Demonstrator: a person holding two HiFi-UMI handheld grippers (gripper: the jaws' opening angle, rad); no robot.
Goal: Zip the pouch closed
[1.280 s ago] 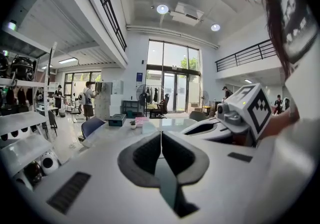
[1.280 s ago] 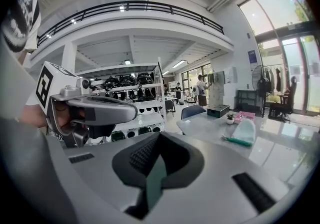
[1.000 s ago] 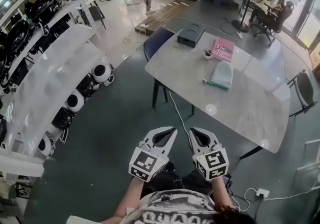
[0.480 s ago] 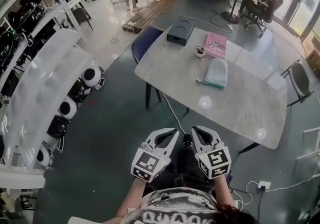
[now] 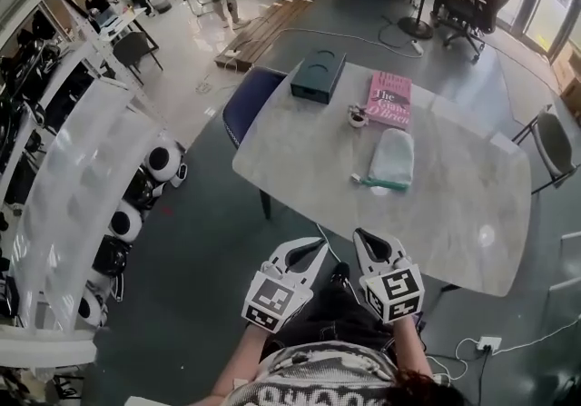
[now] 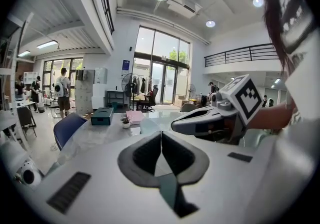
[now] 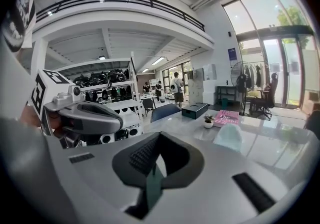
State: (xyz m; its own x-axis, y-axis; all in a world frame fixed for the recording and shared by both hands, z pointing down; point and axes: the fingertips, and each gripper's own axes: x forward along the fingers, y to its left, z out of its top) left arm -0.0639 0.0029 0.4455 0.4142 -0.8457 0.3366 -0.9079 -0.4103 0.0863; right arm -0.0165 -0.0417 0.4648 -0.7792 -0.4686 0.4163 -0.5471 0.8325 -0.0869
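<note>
Lying on the table [image 5: 300, 145] just right of frame centre, the pouch [image 5: 393, 159] sits well apart from the left gripper [image 5: 313, 248] and right gripper [image 5: 363, 239], both clenched empty at bottom centre, so an unbraced zipper pull could merely drag it.

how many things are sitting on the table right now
4: a dark box at the far edge of the table, a pink book right of it, a small potted plant by the book, and the pale pouch nearer the middle. Nothing looks hidden.
</note>
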